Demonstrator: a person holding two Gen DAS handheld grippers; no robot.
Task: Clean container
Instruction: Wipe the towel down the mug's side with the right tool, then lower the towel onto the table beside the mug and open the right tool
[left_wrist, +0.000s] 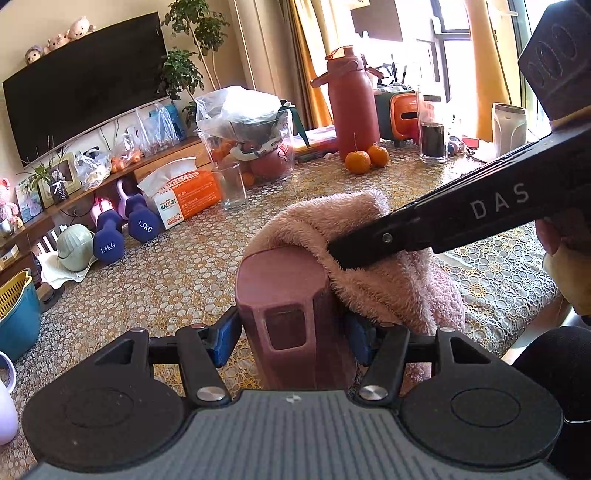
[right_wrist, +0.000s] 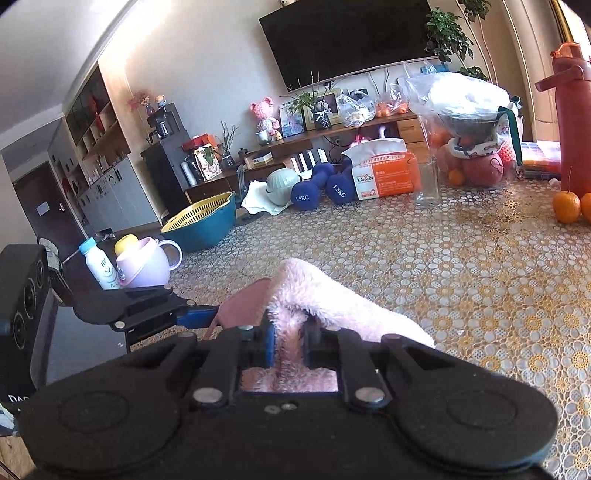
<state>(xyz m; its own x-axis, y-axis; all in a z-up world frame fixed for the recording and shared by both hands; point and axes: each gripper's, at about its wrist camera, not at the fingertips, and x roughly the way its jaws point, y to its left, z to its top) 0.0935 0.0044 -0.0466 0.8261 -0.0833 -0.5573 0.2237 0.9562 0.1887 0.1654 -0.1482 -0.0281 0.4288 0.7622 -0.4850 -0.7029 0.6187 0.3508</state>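
Between the blue-padded fingers of the left gripper (left_wrist: 291, 334), pinched on both sides and held above the table: a dark reddish-brown plastic container (left_wrist: 284, 310) with faceted sides and a recessed panel. Draped over its top and far side, a fluffy pink cloth (left_wrist: 388, 258), nipped tight in the closed fingers of the right gripper (right_wrist: 289, 341) and pressed against the container's upper edge. Below both, a gold-and-white floral lace tablecloth (left_wrist: 166, 273). Further off, an empty clear drinking glass (left_wrist: 229, 184), just beside an orange-and-white tissue pack (left_wrist: 184, 195); to its left, two blue dumbbells marked 1.5KG (left_wrist: 123, 230). Farther right, two oranges (left_wrist: 365, 158) at the foot of a tall red insulated bottle (left_wrist: 351, 107).
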